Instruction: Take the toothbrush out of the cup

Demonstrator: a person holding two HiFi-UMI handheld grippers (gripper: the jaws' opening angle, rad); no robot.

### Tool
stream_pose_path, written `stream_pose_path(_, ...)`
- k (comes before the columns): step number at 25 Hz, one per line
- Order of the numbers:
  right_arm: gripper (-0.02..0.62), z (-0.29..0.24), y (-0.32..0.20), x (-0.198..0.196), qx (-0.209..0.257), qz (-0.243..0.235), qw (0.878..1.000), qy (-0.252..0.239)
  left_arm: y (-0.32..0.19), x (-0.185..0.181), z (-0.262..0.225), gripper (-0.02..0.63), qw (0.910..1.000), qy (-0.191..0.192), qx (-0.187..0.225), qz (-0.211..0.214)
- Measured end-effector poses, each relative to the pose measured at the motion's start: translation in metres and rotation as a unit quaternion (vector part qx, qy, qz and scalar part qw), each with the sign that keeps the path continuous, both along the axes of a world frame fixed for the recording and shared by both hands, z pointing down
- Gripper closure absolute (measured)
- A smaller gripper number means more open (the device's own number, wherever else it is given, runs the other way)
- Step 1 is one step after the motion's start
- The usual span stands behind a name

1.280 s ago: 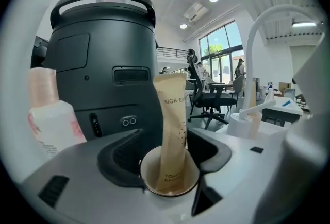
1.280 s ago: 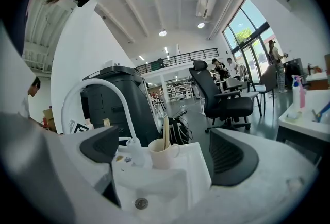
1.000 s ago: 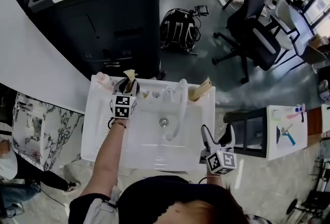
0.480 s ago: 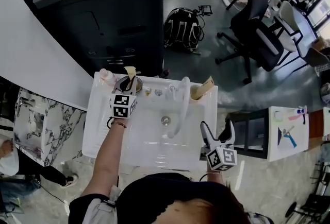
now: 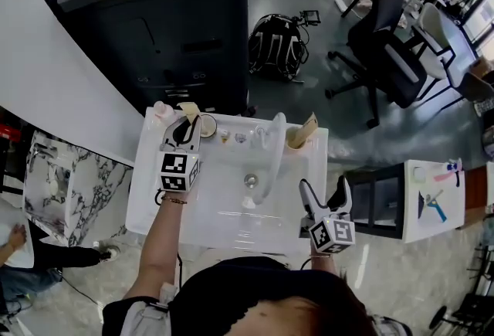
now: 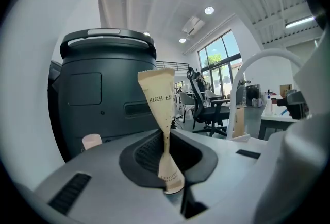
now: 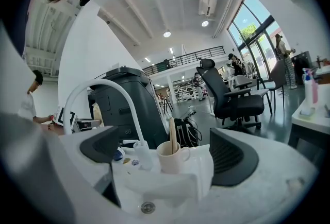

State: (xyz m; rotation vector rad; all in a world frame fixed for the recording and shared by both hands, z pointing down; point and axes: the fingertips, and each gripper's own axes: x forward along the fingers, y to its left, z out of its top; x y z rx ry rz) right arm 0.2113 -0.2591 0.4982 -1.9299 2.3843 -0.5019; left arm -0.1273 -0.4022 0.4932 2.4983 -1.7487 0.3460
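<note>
Scene at a white ceramic sink (image 5: 147, 199) with a tall white arched tap (image 5: 270, 157), seen from above and from both tools.

**Left claw** (image 5: 185, 126) (image 6: 166, 141): closed tight on the beige paper-wrapped toothbrush (image 5: 188, 108) (image 6: 160, 99). The pads pinched the wrapper at its narrow waist. The wide printed top stood upright above the jaws, and the short lower end showed bare on the near side of the pads.

**Cup:** the dark round cup (image 5: 207, 124) sat on the far left of the sink ledge, just right of the left claw's tips. A pink-capped bottle (image 5: 160, 108) (image 6: 92, 141) stood just left of them. In the head view the wrapped toothbrush lay left of the cup's rim.

**Right claw** (image 5: 324, 194) (image 7: 166, 145): jaws wide apart and holding nothing, at the near right edge of the sink. It pointed across the basin toward a cream handled mug (image 5: 295, 140) (image 7: 172, 158) on the far right of the ledge. A second beige wrapped toothbrush (image 5: 306, 128) (image 7: 172, 133) stood in that mug, well apart from the claw.

**Surroundings:** a large black cabinet-like machine (image 5: 162, 25) stood beyond the sink. A black backpack (image 5: 274, 45) lay on the grey floor, and a black office chair (image 5: 386, 33) stood at the far right.
</note>
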Motion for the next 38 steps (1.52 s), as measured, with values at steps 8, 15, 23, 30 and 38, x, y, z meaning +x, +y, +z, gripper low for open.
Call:
stream_pose_path(8,0.052,0.001,0.002,0.003,0.004,-0.008,1.000,0.008,0.053,0.000,-0.040,0.581,0.9992,0.019,0.035,-0.009)
stream_pose_path(15,0.052,0.005,-0.001,0.001,0.006,-0.016,1.000,0.021,0.116,-0.010,-0.045,0.581,0.9988,0.026,0.027,-0.031)
stream_pose_path(23,0.052,0.009,-0.025,-0.013,0.022,-0.027,0.998,0.046,0.172,-0.011,-0.032,0.581,0.9981,0.040,-0.007,-0.046)
stream_pose_path(30,0.052,0.029,-0.071,-0.015,0.010,-0.017,0.998,0.060,0.189,0.011,-0.020,0.581,0.9978,0.051,-0.022,-0.035)
stream_pose_path(38,0.084,0.066,-0.141,-0.009,-0.032,-0.014,0.998,0.059,0.198,0.021,-0.019,0.581,0.9982,0.051,-0.025,-0.020)
